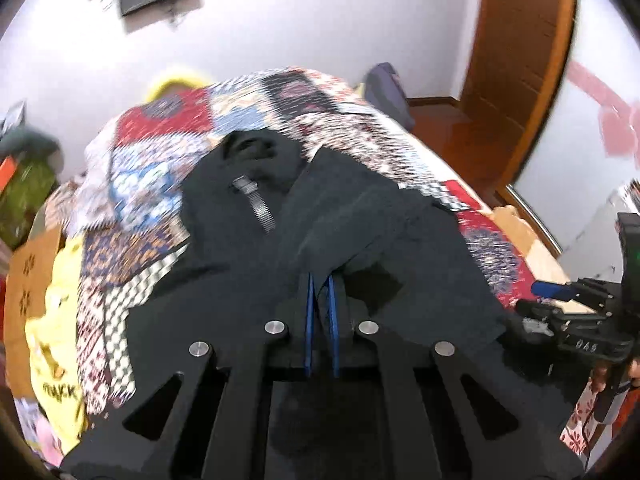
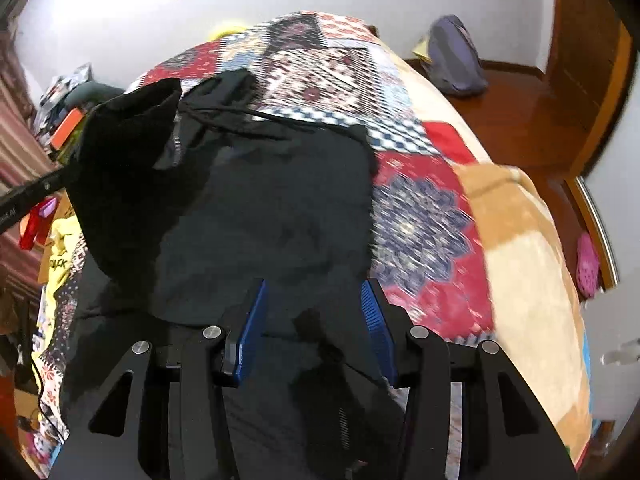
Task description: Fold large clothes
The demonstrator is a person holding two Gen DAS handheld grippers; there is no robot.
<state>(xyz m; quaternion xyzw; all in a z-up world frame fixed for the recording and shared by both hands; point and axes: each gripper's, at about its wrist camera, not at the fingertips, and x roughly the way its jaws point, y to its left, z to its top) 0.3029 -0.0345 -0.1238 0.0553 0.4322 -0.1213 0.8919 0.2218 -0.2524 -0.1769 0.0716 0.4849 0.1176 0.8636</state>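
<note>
Black fabric fills most of what I see: the black hoodie [image 1: 248,248] lies spread on the patchwork quilt [image 1: 168,152] that covers the bed. From my left gripper [image 1: 321,280] the garment runs away toward twelve o'clock, its silver zipper [image 1: 256,204] at about eleven and the collar opening just beyond it. The blue pads [image 1: 308,320] of this gripper are pressed nearly together with a fold of the hoodie pinched between them, and a raised ridge of cloth climbs from the pinch toward one o'clock. My right gripper [image 2: 316,300] sits over the hoodie's near edge, its pads [image 2: 252,328] spread wide with only flat cloth lying between and beneath them; I cannot tell whether they touch it. From there the bulk of the garment lies at twelve, and a lifted flap [image 2: 124,152] of it rises at ten o'clock. A drawstring [image 2: 256,114] trails across the quilt at about eleven. A yellow garment [image 1: 56,320] lies at nine o'clock of my left gripper.
</note>
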